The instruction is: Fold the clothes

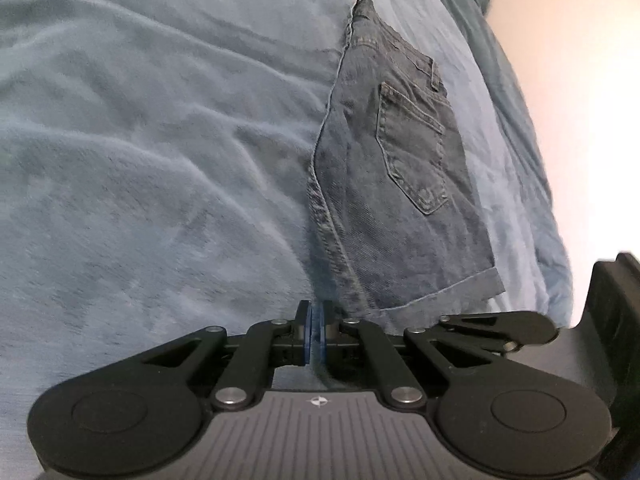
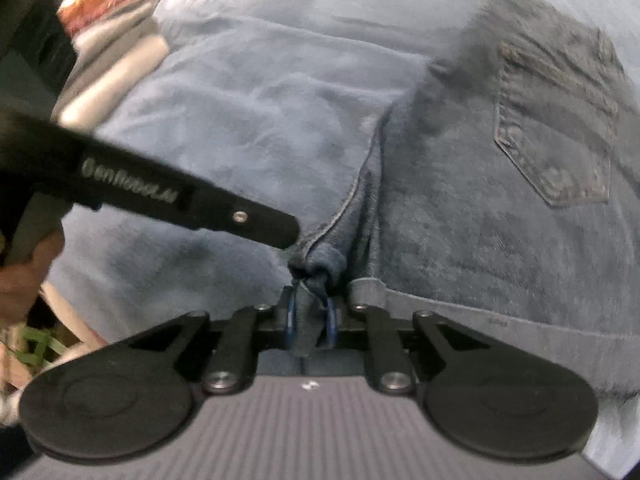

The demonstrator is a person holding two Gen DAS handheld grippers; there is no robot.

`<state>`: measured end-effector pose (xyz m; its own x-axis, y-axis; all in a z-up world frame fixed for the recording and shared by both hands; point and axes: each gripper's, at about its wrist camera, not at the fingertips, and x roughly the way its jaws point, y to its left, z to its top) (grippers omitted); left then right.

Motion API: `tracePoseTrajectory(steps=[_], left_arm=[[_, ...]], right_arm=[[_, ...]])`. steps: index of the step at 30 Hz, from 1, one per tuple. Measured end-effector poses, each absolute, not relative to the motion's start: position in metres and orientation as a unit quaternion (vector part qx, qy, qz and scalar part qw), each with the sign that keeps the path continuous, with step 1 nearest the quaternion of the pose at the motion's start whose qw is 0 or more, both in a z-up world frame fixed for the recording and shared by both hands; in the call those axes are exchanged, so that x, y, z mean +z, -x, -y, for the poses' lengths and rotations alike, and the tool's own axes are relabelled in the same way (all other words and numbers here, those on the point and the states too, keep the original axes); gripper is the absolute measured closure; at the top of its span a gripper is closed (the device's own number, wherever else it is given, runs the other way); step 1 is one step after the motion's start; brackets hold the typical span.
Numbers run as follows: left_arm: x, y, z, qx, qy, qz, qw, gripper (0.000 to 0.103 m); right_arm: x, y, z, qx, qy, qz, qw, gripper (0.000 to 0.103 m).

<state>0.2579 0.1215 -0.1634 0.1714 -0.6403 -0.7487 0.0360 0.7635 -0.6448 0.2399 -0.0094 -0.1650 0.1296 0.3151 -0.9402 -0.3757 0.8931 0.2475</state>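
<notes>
1. A pale blue fleece blanket covers the bed and fills the left of the left wrist view, rumpled into soft ridges.
2. The left gripper points down at the blanket just beside the jeans' near left edge; its blue pads are clenched flat together, and whether a thin bit of cloth sits between them cannot be told.
3. The folded jeans lie flat on the blanket right of centre, back pocket up, running from the gripper away toward the far edge of the bed.
4. In the right wrist view a hand at the left edge holds the left gripper's handle, its black finger reaching to the jeans' bunched seam.
5. The right gripper grasps that bunched denim fold, which passes between its blue pads.
6. The jeans' pocket lies to the right.
</notes>
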Motion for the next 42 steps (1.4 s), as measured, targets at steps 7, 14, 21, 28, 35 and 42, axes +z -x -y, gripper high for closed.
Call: tracePoseTrajectory(steps=[7,14,21,28,35,42], left_arm=[[-0.129,-0.263,-0.118,-0.233,0.244,-0.57,0.749,0.099],[-0.112,-0.282,-0.082,-0.267,0.217,-0.568,0.747,0.099],[-0.107,-0.304,-0.04,-0.28,0.179,-0.558,0.761,0.099],[-0.123,-0.322,-0.001,-0.293,0.082,-0.546,0.78,0.099],[-0.157,-0.336,0.021,-0.278,0.048,-0.565,0.775,0.098],[-0.152,-0.344,0.017,-0.283,0.066,-0.566,0.771,0.098]], right_arm=[[-0.124,-0.247,0.052,0.24,-0.044,-0.596,0.765,0.09],[-0.09,-0.246,0.146,0.18,-0.126,-0.574,0.789,0.09],[-0.14,-0.24,0.181,0.151,-0.209,-0.585,0.769,0.09],[-0.187,-0.238,0.199,0.12,-0.253,-0.599,0.75,0.09],[-0.198,-0.239,0.204,0.109,-0.269,-0.604,0.742,0.088],[-0.176,-0.242,0.209,0.098,-0.255,-0.603,0.749,0.094]])
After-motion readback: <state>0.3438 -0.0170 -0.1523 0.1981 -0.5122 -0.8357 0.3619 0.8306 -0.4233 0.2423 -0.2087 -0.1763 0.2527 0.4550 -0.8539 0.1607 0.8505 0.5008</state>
